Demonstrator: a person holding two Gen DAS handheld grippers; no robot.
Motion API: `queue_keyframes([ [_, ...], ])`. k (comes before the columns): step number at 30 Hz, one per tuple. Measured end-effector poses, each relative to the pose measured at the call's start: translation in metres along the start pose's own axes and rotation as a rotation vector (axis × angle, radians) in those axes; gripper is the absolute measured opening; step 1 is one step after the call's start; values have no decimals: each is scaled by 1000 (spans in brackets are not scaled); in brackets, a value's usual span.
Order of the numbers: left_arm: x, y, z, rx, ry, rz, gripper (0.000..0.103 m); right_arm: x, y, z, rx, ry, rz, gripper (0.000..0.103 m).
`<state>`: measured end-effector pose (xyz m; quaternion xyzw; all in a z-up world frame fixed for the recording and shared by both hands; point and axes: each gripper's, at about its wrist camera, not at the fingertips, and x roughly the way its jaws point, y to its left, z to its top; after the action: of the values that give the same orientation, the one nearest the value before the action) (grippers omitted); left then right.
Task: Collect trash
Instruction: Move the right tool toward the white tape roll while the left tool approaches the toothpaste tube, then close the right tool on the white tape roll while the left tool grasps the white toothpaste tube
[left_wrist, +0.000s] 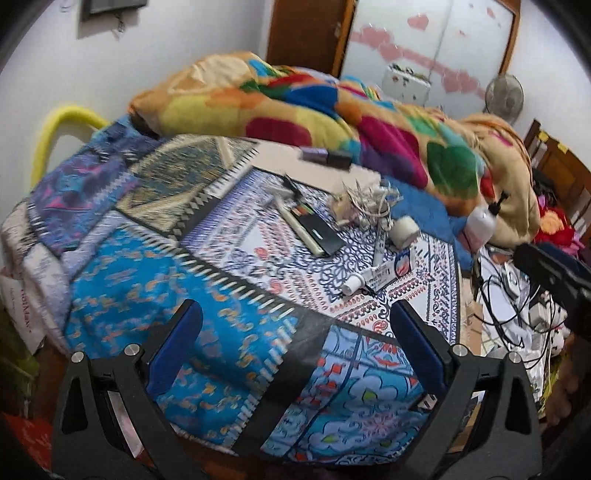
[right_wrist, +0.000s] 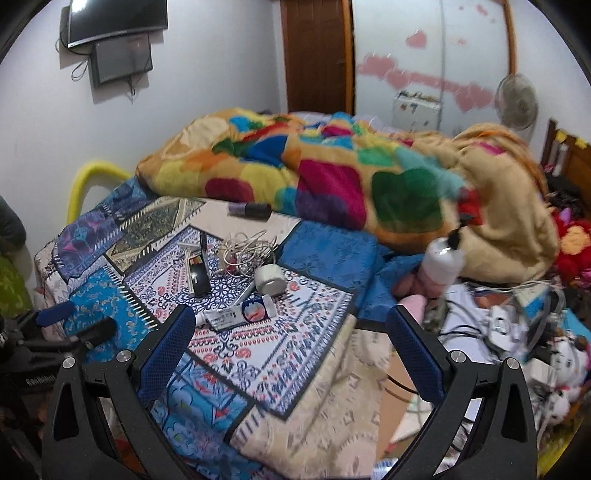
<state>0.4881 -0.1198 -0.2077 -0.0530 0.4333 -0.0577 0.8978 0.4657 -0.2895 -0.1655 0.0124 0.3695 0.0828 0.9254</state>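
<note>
Nearby, a crumpled white tube (right_wrist: 236, 316) lies on the patterned bedspread (right_wrist: 295, 354).

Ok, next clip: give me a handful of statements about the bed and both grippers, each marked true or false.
1. The left gripper has its jaws apart and holds nothing. True.
2. The right gripper is shut on the tube. False: its jaws are open and the tube lies on the bedspread ahead of it.
3. A roll of tape sits on the bed just beyond the tube. True.
4. The tangled white cable hangs off the wall screen. False: it lies on the bed behind the tape.
5. The colourful blanket is folded flat. False: it is heaped across the far side of the bed.
</note>
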Motion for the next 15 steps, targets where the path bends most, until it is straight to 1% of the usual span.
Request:
queue_keyframes([
  [2, 12, -6, 2, 25, 9, -8, 102, 17, -5, 4, 2, 26, 24, 99],
  [6, 35, -19, 8, 108, 2, 15, 102, 53, -4, 13, -39, 71, 53, 88],
  [8, 44, -23, 9, 130, 22, 15, 102, 69, -5, 16, -47, 96, 79, 84],
  [9, 50, -24, 10, 138, 38, 8, 102, 78, -5, 17, -46, 114, 100, 79],
  [11, 62, -25, 9, 131, 60, -10, 102, 94, -7, 18, -37, 152, 139, 72],
  [12, 65, -24, 9, 122, 61, -14, 102, 103, -8, 17, -25, 176, 159, 66],
  [13, 67, -24, 8, 111, 58, -20, 102, 111, -8, 17, -17, 198, 178, 61],
  [15, 70, -23, 7, 92, 55, -37, 102, 124, -8, 17, -14, 222, 193, 57],
])
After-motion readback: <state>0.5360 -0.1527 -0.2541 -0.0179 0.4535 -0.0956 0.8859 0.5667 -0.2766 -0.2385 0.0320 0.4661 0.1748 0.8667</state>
